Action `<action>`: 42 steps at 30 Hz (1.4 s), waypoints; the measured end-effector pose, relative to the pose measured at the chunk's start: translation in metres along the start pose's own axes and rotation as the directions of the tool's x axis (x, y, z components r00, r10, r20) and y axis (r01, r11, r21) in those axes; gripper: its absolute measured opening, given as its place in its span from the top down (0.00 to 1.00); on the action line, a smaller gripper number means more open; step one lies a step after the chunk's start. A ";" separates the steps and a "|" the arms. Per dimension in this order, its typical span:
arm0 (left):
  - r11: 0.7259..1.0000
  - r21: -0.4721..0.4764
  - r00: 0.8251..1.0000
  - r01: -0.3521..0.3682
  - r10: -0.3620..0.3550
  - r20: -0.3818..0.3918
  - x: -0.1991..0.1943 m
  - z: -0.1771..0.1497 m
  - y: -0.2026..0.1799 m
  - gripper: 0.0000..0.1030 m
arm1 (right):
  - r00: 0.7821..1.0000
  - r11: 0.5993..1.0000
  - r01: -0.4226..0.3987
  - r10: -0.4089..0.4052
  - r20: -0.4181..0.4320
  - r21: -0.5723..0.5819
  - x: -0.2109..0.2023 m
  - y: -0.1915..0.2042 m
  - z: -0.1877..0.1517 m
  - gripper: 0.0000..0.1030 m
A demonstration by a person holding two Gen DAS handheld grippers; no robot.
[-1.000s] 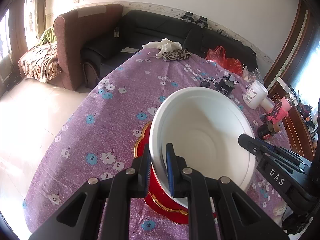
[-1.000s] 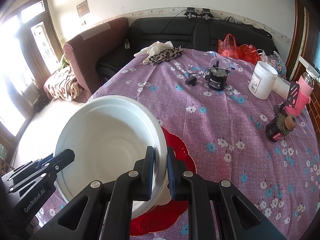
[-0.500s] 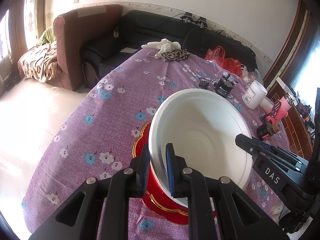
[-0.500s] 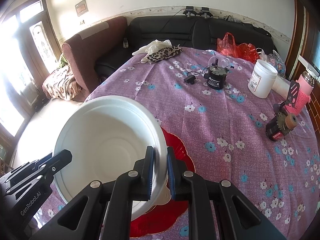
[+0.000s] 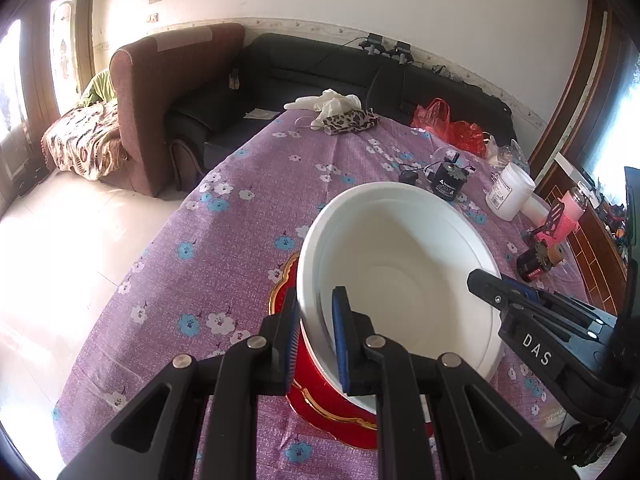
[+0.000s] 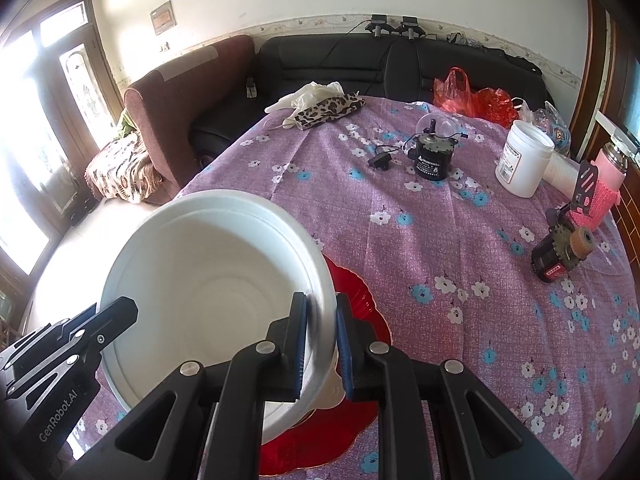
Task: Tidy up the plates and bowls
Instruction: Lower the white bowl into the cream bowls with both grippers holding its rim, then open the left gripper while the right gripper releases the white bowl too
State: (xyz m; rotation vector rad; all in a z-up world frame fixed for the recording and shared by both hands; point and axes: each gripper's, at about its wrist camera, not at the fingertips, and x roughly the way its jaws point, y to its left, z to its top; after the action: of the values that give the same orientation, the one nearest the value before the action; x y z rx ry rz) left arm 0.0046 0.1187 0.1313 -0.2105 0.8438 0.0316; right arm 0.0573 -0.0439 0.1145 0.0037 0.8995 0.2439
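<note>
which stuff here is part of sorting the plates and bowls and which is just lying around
Job:
white bowl, clamped by left gripper and right gripper
red plate beneath it

Lying about:
white jar
black motor
leopard-print cloth
red bags
pink bottle

A bowl (image 6: 208, 288) sits over a plate (image 6: 352, 292) at the desk's (image 6: 420, 240) near edge; a jar (image 6: 522, 158) and motor (image 6: 432, 158) stand farther back, a sofa (image 6: 340, 64) behind the desk.

Table under purple floral cloth (image 6: 420, 240), red plate (image 6: 352, 296), white jar (image 6: 522, 160), black motor (image 6: 432, 158), leopard-print cloth (image 6: 328, 108)
</note>
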 end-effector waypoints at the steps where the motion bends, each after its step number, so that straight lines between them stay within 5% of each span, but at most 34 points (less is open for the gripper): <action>1: 1.000 0.000 1.000 0.000 0.000 0.000 0.000 0.000 0.000 0.85 | 1.000 1.000 0.000 0.000 0.000 0.000 0.000 0.000 0.000 0.84; 5: 1.000 0.001 1.000 -0.002 0.002 0.007 -0.003 0.000 0.000 0.83 | 1.000 1.000 0.003 -0.003 0.001 0.000 0.000 0.001 0.000 0.84; 10: 1.000 0.015 0.998 -0.021 0.020 0.055 -0.015 0.001 -0.002 0.62 | 1.000 1.000 0.019 -0.019 0.008 0.004 -0.003 0.001 0.000 0.84; 42: 1.000 0.008 0.987 -0.010 0.009 0.160 -0.066 -0.011 0.011 0.49 | 0.997 0.999 0.010 -0.013 0.081 0.042 -0.045 -0.002 -0.018 0.84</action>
State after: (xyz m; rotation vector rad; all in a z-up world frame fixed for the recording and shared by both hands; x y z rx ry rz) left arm -0.0485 0.1304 0.1712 -0.1932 0.6844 0.0532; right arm 0.0174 -0.0573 0.1380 0.0466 0.8234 0.2132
